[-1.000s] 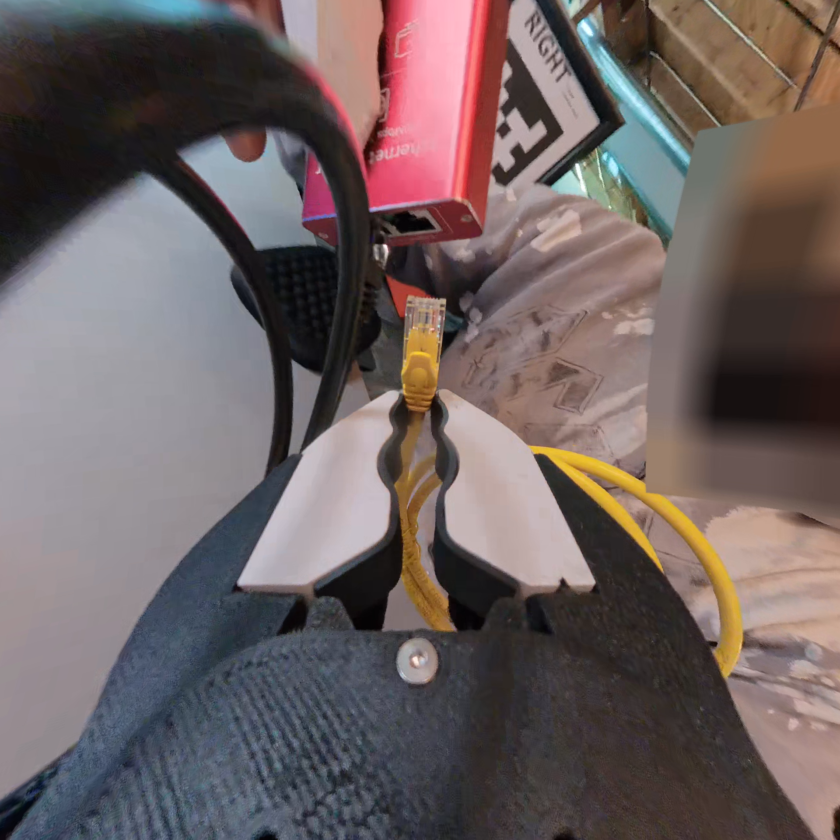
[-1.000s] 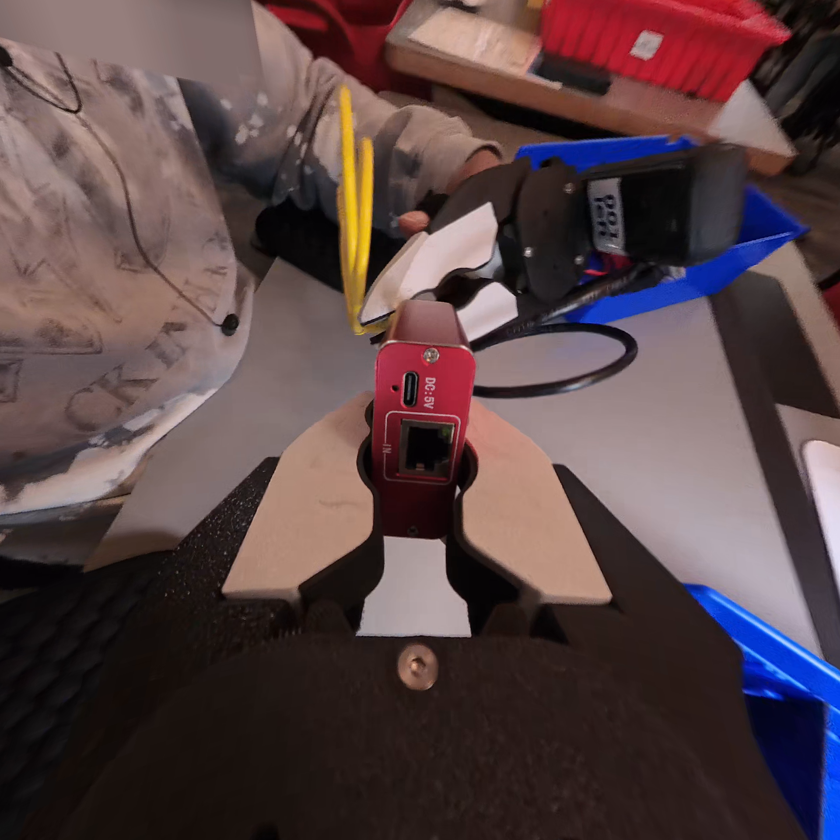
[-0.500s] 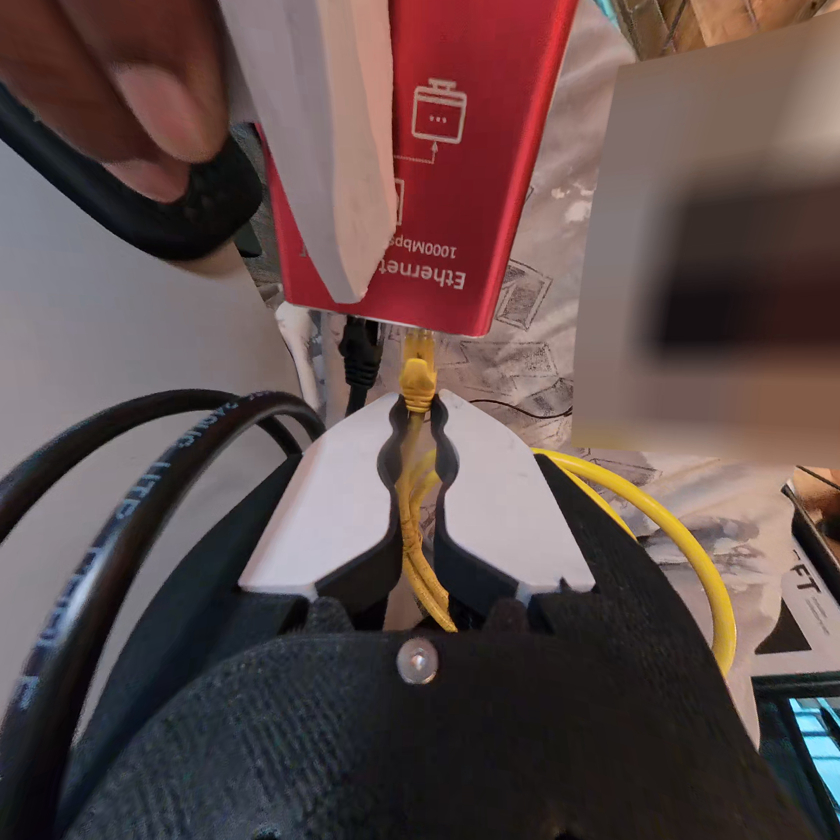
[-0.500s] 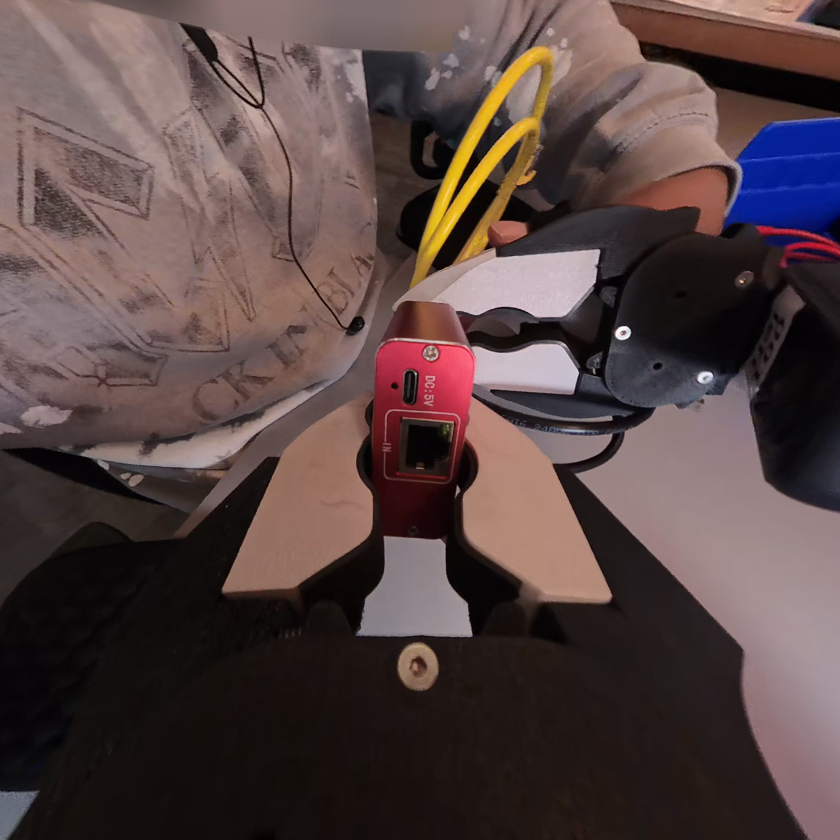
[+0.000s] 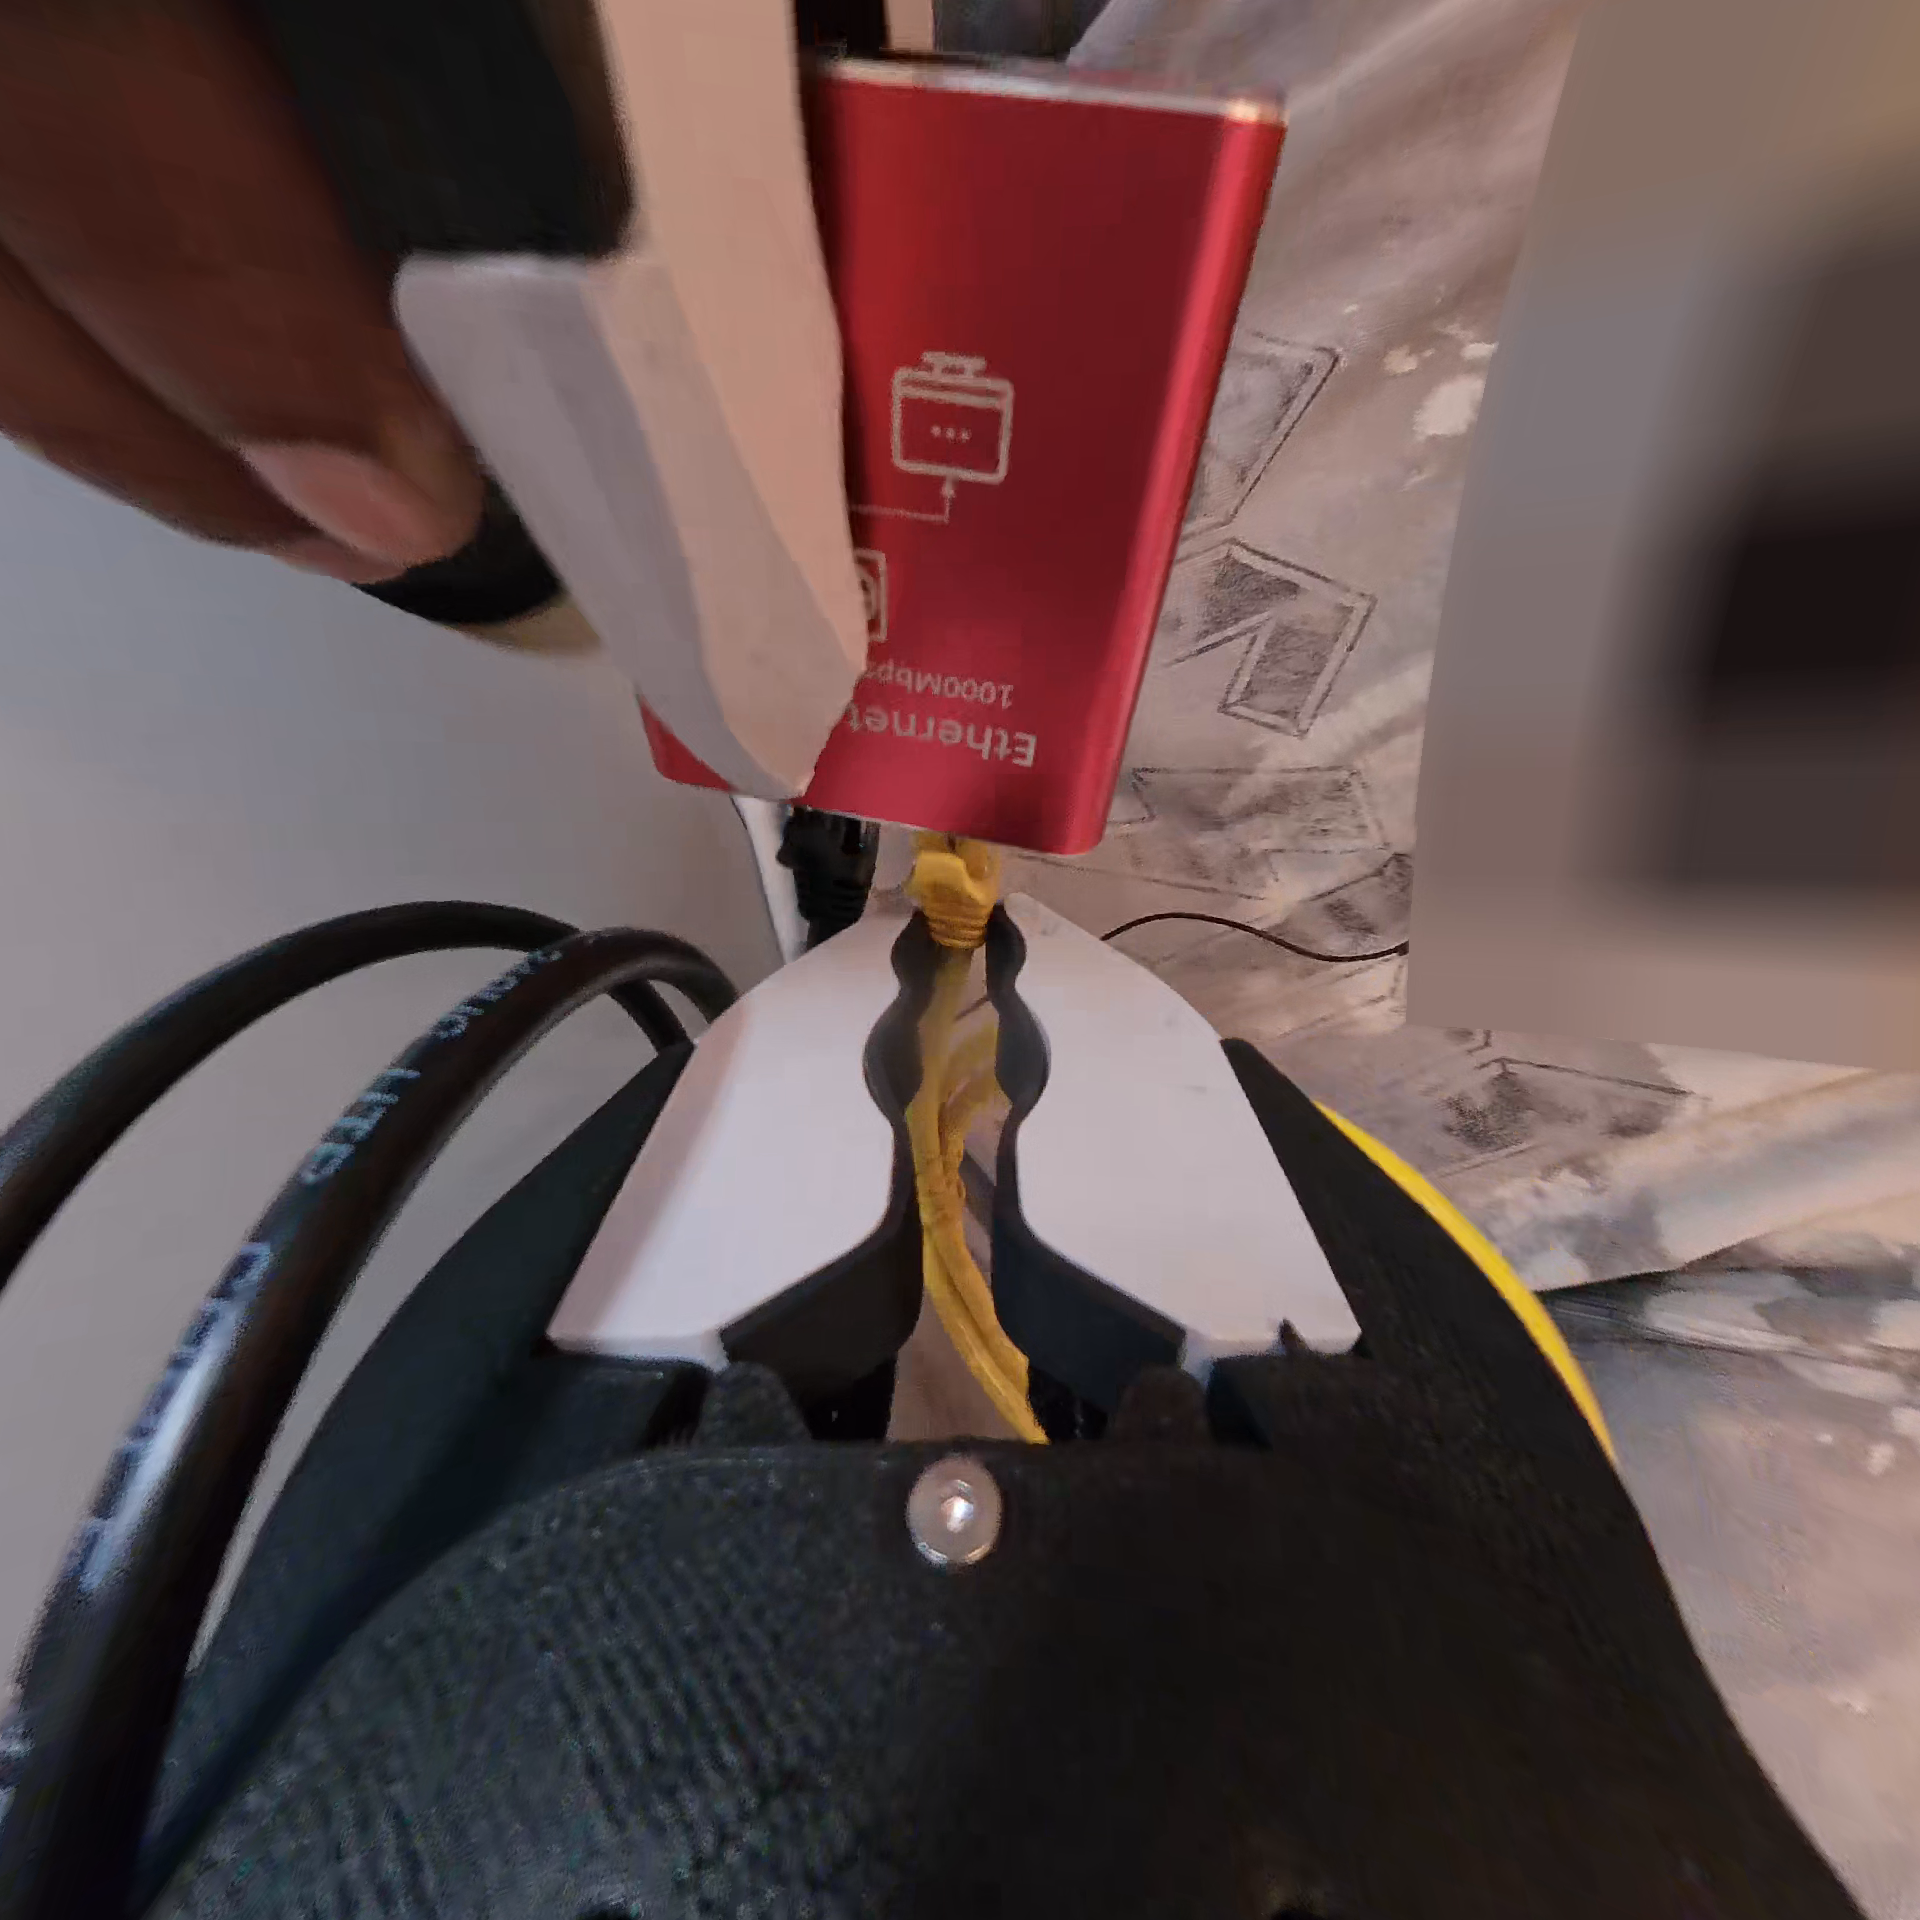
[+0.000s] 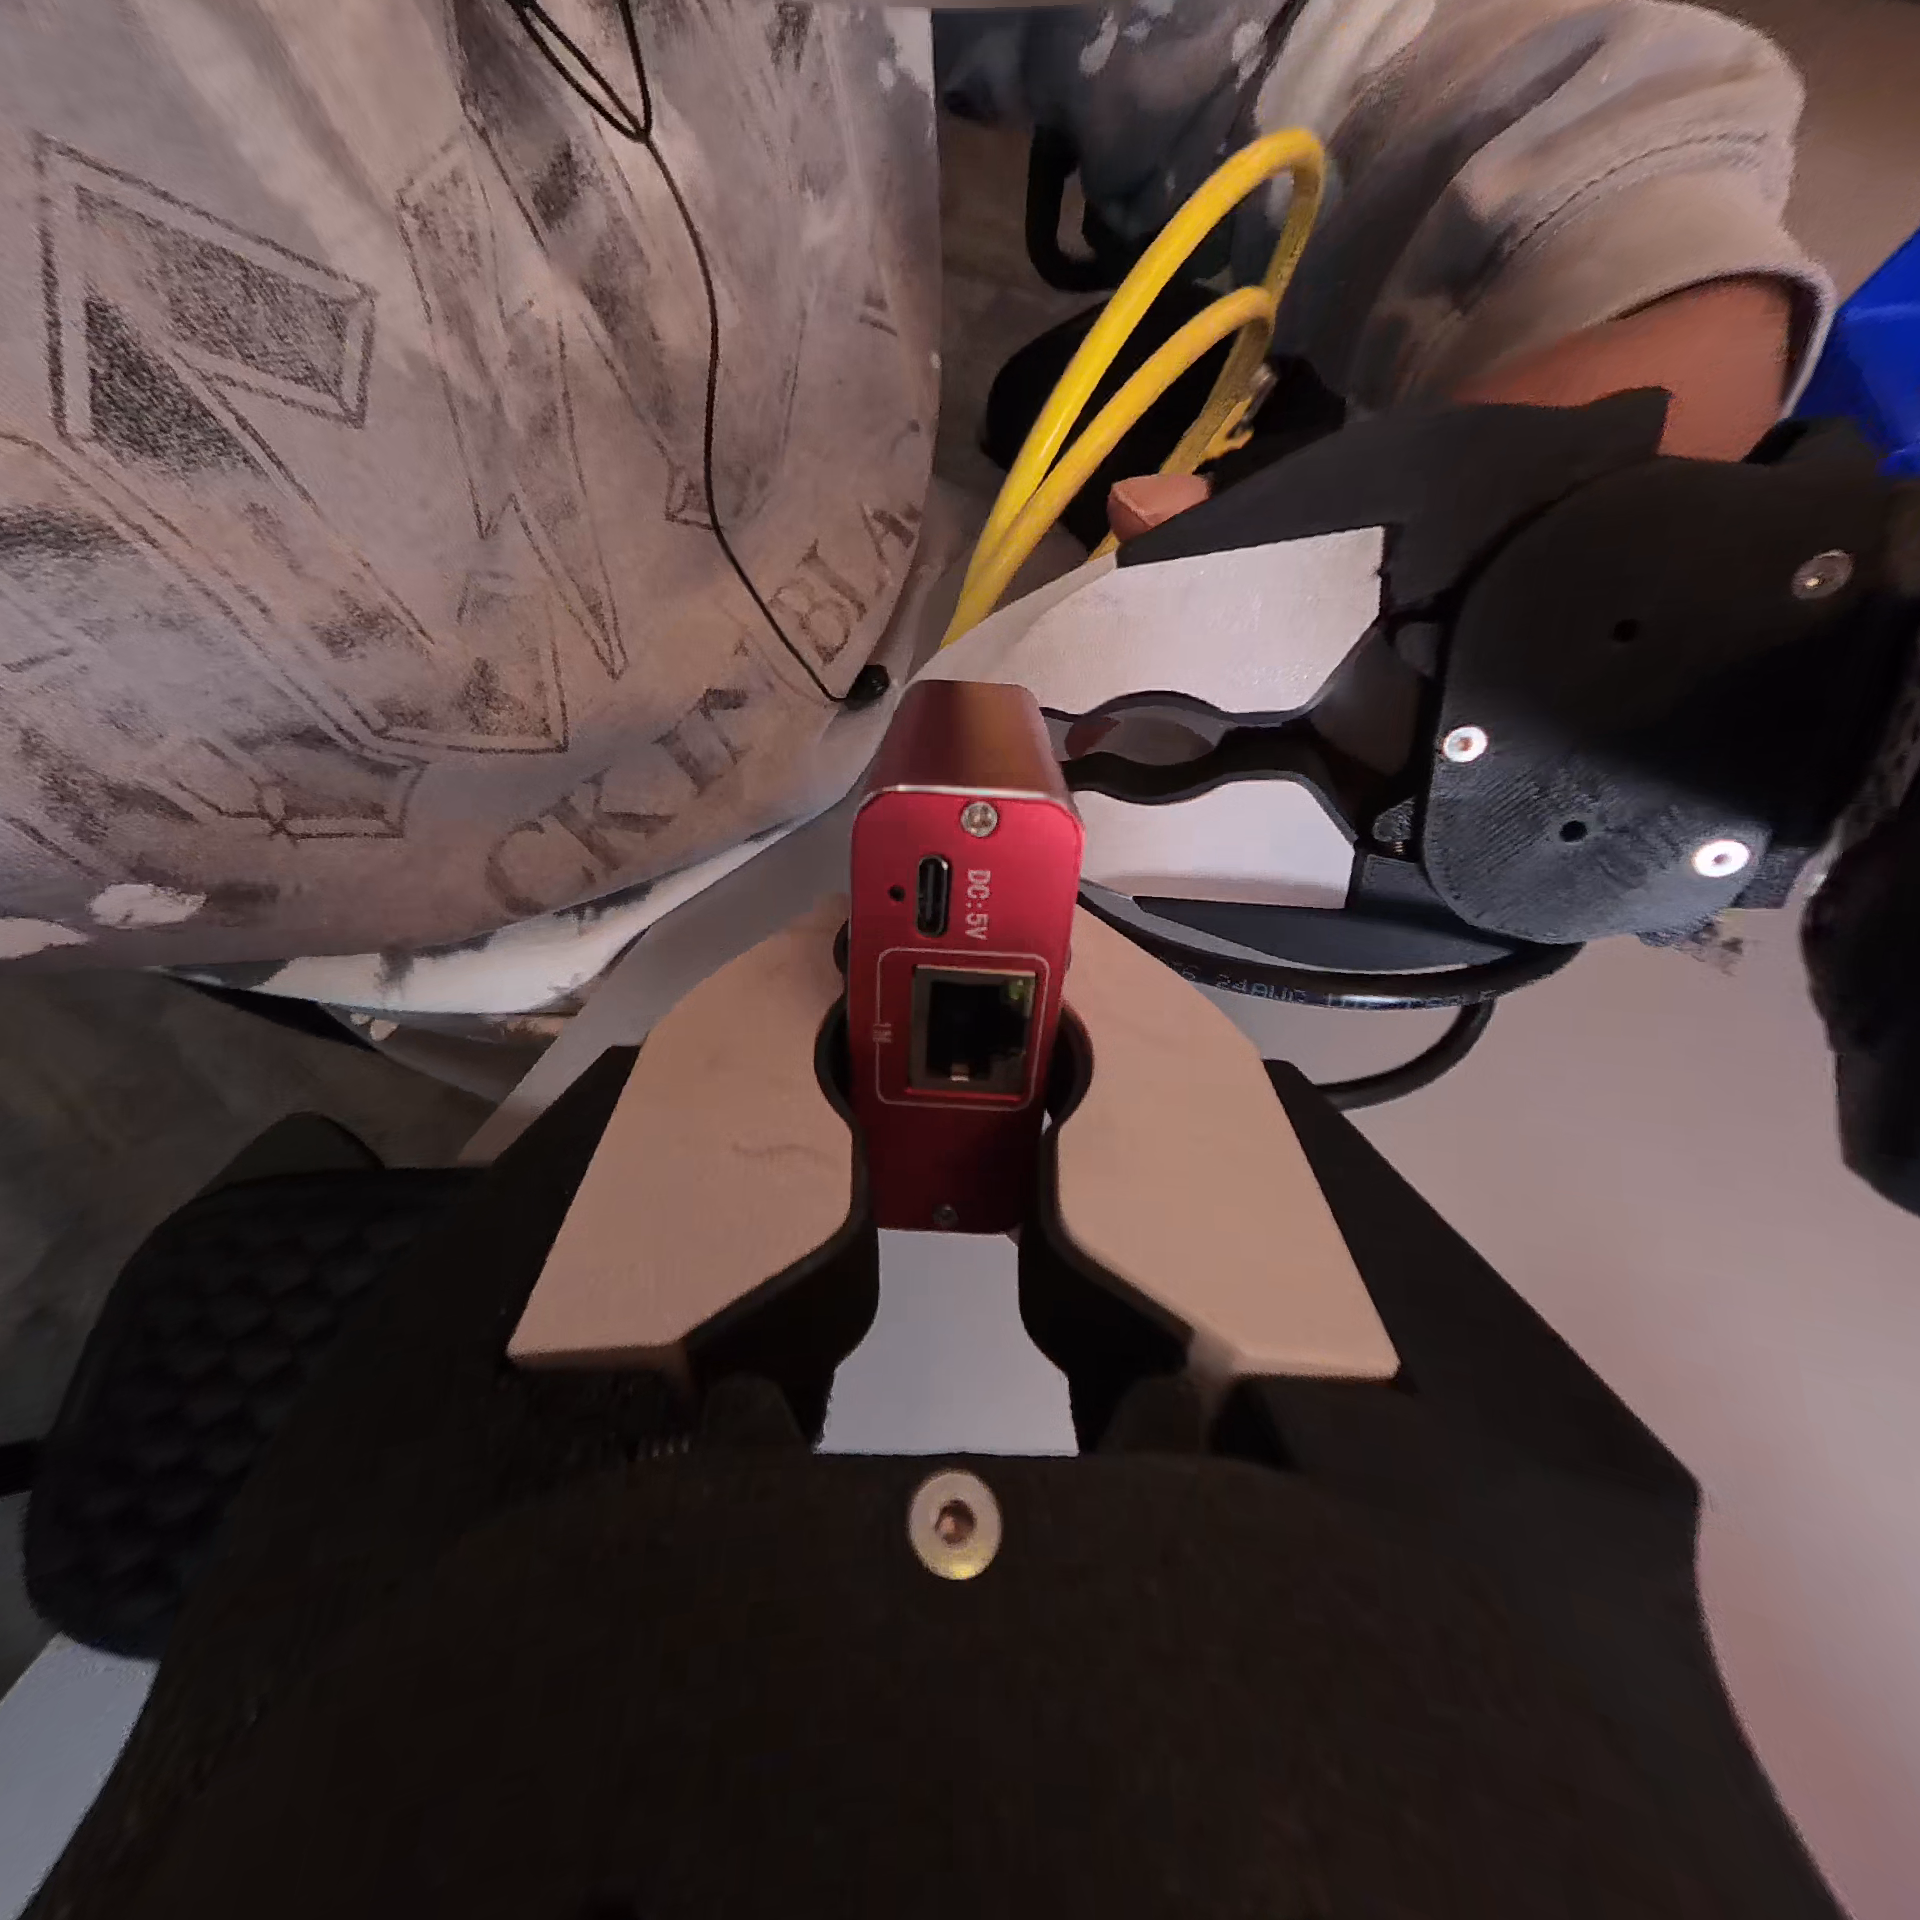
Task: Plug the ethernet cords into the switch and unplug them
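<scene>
The red switch (image 5: 1039,436) is a small metal box held in the air. My right gripper (image 6: 961,935) is shut on the switch (image 6: 966,1018); the end facing this camera shows an empty port. My left gripper (image 5: 956,935) is shut on the yellow ethernet cord (image 5: 951,1195) just behind its plug (image 5: 951,883), whose tip is inside the switch's far end. A black cord's plug (image 5: 826,868) sits in the port beside it. The yellow cord's loops (image 6: 1132,384) rise behind the switch in the right wrist view, where the left gripper (image 6: 1049,727) shows side-on.
The black cord (image 5: 343,1091) loops at the left over the pale grey table (image 5: 260,790). A person in a grey printed shirt (image 6: 364,468) is close behind. A hand (image 5: 208,312) grips the right gripper. A blue bin's corner (image 6: 1881,353) shows at far right.
The yellow plug was free below the switch a second ago. The left gripper moved it up into the port, and it now sits deeper. The switch has come closer to the person.
</scene>
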A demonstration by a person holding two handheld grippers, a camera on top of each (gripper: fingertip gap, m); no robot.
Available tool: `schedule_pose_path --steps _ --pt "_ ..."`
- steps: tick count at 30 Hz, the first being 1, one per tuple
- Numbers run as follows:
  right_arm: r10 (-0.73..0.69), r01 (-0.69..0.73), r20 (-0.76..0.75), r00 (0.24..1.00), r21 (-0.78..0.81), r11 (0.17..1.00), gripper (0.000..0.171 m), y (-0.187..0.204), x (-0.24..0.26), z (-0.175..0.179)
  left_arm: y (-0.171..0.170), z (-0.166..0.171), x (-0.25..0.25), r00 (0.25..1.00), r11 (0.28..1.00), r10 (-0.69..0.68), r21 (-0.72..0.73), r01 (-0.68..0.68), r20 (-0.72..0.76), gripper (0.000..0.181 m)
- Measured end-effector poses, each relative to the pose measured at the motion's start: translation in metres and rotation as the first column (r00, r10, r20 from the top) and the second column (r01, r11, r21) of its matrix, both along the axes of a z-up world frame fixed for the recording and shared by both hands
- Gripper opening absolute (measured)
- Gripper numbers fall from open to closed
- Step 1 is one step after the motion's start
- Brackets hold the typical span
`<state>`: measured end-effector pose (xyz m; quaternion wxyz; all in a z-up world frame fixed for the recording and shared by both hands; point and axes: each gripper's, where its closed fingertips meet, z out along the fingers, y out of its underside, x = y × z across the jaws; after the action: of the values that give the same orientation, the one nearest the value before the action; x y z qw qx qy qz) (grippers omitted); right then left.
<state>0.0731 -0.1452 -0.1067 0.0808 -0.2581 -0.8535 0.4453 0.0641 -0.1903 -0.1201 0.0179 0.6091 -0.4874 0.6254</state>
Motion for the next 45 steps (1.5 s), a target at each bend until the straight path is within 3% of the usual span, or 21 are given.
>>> schedule_pose_path --steps 5,8,12,17,21,23,25,27,30,33,36,37,39,41,45 --pt "0.054 -0.06 0.122 0.991 0.046 0.997 0.027 -0.005 0.014 -0.015 -0.009 0.011 0.005 0.998 0.999 -0.039 0.011 0.039 0.045 0.008" --pt "0.031 -0.027 0.086 0.996 -0.048 0.998 0.028 -0.012 0.014 -0.005 -0.012 0.017 0.005 0.996 0.999 -0.053 0.0 0.053 0.066 0.008" --pt "-0.033 0.032 0.074 0.997 0.013 0.999 0.028 0.001 0.014 -0.002 0.001 0.017 0.005 0.997 0.999 0.03 -0.014 -0.029 0.066 0.009" --pt "-0.221 0.221 -0.003 0.975 0.045 0.974 0.028 0.029 0.009 -0.01 0.035 0.0 -0.004 0.965 0.942 0.261 0.209 -0.263 0.034 0.016" --pt "-0.3 0.304 -0.048 0.953 0.15 0.941 0.028 0.043 0.009 -0.014 0.089 -0.005 -0.033 0.839 0.7 0.54 0.522 -0.488 0.06 0.017" --pt "-0.318 0.325 -0.068 0.946 0.24 0.915 0.028 0.05 0.007 -0.014 0.111 0.011 -0.045 0.763 0.529 0.624 0.629 -0.57 0.167 0.023" --pt "-0.322 0.33 -0.077 0.943 0.297 0.896 0.028 0.053 0.005 -0.008 0.127 0.033 -0.053 0.686 0.33 0.654 0.696 -0.638 0.318 0.029" --pt "-0.33 0.338 -0.088 0.94 0.364 0.868 0.029 0.058 0.002 -0.003 0.131 0.052 -0.057 0.631 0.188 0.645 0.711 -0.677 0.43 0.035" --pt "-0.334 0.336 -0.086 0.939 0.448 0.829 0.029 0.064 -0.002 0.004 0.137 0.07 -0.065 0.574 -0.015 0.632 0.749 -0.662 0.52 0.049" --pt "-0.33 0.323 -0.082 0.941 0.517 0.793 0.028 0.066 -0.004 0.008 0.145 0.096 -0.081 0.488 -0.206 0.624 0.731 -0.651 0.611 0.048" --pt "-0.306 0.282 -0.059 0.95 0.577 0.766 0.028 0.063 -0.004 0.009 0.17 0.122 -0.122 0.392 -0.466 0.644 0.743 -0.48 0.657 0.048" --pt "-0.3 0.266 -0.044 0.953 0.596 0.757 0.028 0.062 -0.003 0.008 0.172 0.131 -0.127 0.357 -0.466 0.641 0.714 -0.522 0.68 0.048" --pt "-0.301 0.233 -0.011 0.954 0.66 0.714 0.028 0.066 -0.001 0.007 0.164 0.145 -0.116 0.328 -0.267 0.658 0.617 -0.74 0.678 0.045" --pt "-0.315 0.222 0.009 0.949 0.691 0.688 0.028 0.073 -0.001 0.011 0.155 0.144 -0.096 0.395 -0.063 0.675 0.582 -0.811 0.623 0.049" --pt "-0.379 0.285 -0.013 0.925 0.683 0.672 0.028 0.086 -0.009 0.03 0.13 0.112 -0.048 0.602 0.128 0.619 0.692 -0.711 0.504 0.056"
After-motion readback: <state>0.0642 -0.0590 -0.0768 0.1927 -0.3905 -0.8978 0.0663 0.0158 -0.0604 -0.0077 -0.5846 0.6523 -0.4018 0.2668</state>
